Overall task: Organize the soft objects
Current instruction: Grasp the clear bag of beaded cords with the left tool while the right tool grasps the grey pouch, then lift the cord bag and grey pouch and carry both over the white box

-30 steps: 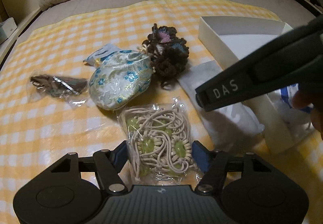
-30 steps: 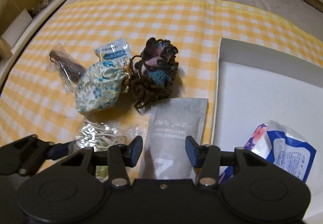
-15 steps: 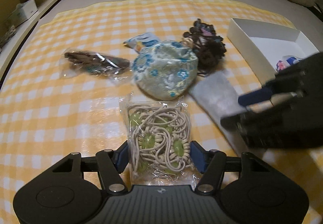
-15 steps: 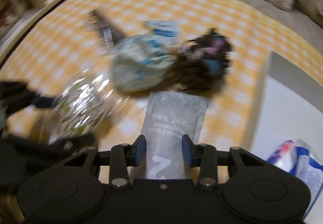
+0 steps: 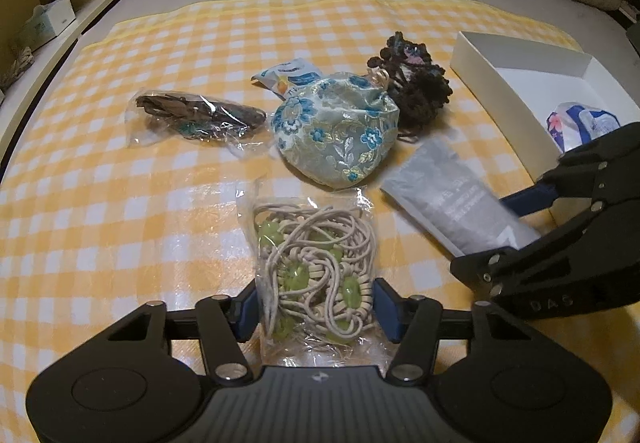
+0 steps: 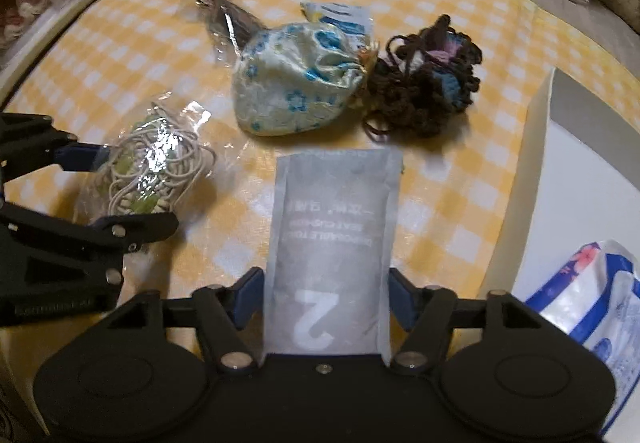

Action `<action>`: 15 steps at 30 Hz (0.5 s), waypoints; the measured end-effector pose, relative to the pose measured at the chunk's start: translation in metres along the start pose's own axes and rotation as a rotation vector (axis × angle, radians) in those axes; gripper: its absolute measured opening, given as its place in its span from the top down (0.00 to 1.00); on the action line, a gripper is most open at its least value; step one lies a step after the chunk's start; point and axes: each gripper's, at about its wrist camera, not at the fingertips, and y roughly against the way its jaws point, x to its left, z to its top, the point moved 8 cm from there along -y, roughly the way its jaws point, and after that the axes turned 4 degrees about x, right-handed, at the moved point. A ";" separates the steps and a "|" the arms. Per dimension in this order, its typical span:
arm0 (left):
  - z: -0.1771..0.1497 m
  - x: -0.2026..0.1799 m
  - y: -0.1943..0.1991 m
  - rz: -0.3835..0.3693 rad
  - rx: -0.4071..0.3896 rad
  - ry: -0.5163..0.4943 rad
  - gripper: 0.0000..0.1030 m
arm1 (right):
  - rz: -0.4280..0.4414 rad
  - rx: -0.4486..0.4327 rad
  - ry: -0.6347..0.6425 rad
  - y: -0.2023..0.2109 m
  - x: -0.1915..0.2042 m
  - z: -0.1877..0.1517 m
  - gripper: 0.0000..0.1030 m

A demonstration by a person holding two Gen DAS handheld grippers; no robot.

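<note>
Pouch (image 6: 334,243) lengthwise betw. right tool (image 6: 327,299) fingers ("2" end nearest cam).

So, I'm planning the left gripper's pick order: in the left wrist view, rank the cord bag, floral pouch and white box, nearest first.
1. cord bag, between the left gripper fingers.
2. floral pouch, straight ahead, mid-cloth.
3. white box, far right.

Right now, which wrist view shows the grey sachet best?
The right wrist view: the grey sachet lies lengthwise between the right gripper fingers, its printed face and big numeral readable. In the left wrist view the grey sachet lies slanted at the right, its near end behind the right gripper.
</note>
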 end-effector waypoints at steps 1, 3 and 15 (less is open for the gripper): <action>0.000 0.000 0.002 -0.004 -0.002 0.002 0.49 | 0.012 -0.005 -0.001 0.003 0.000 0.001 0.47; 0.000 0.001 0.005 -0.008 -0.010 0.015 0.51 | 0.018 -0.031 0.001 0.010 0.001 0.004 0.50; 0.026 0.015 0.053 -0.018 -0.185 0.130 0.55 | 0.005 -0.277 -0.041 0.080 -0.007 0.019 0.52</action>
